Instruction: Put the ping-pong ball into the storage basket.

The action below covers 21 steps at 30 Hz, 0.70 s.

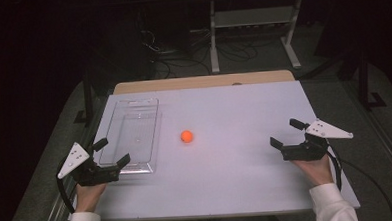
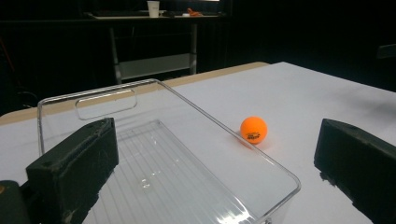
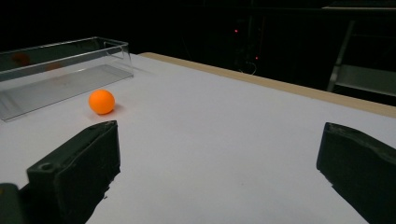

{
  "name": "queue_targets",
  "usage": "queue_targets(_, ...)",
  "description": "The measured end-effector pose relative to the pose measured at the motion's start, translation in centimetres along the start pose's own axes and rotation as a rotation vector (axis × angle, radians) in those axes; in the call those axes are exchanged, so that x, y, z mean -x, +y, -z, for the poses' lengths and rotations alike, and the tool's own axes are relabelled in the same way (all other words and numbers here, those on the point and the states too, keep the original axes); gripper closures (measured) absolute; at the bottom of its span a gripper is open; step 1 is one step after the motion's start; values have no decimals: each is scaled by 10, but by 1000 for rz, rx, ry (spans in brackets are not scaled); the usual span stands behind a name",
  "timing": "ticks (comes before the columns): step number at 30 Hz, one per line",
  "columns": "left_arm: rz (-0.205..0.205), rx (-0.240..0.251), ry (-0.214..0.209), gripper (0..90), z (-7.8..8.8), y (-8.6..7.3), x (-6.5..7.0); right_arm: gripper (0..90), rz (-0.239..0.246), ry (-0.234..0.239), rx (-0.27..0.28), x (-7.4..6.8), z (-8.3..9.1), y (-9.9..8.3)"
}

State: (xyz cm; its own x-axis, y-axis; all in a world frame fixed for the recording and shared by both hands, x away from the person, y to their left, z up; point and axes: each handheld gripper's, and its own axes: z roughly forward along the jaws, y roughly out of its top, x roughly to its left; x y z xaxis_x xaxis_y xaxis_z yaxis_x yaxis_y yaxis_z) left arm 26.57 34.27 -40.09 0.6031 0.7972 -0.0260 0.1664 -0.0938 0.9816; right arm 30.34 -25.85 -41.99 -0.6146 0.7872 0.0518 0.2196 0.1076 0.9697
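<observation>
An orange ball (image 1: 186, 136) rests on the white table (image 1: 237, 174), just right of a clear plastic bin (image 1: 132, 134) that lies empty. My left gripper (image 1: 111, 151) sits at the bin's near end, jaws wide apart with nothing between them. In the left gripper view the bin (image 2: 159, 168) lies right ahead and the ball (image 2: 253, 129) sits beyond its right wall. My right gripper (image 1: 288, 132) rests at the table's right side, open and empty, pointing toward the ball (image 3: 102, 101), with the bin (image 3: 60, 74) farther off.
A bare wooden strip (image 1: 203, 82) runs along the table's far edge. Behind it stands a white metal shelf frame (image 1: 252, 23) with cables on the dark floor. A cable (image 1: 372, 180) trails from the right gripper off the table's right edge.
</observation>
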Motion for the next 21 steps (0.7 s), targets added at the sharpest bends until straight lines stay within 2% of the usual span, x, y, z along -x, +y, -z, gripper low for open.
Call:
queue_targets(7, -6, -5, 3, 0, -1, 1, 3, 0, 5, -5, -2, 0, 1, 0)
queue_targets(12, -6, 1, -18, 0, -3, 5, 7, 0, 3, -11, -3, 0, 2, -1)
queue_targets(21, -26, -38, -24, 0, -10, 10, 10, 0, -8, -23, 14, 2, 7, -2)
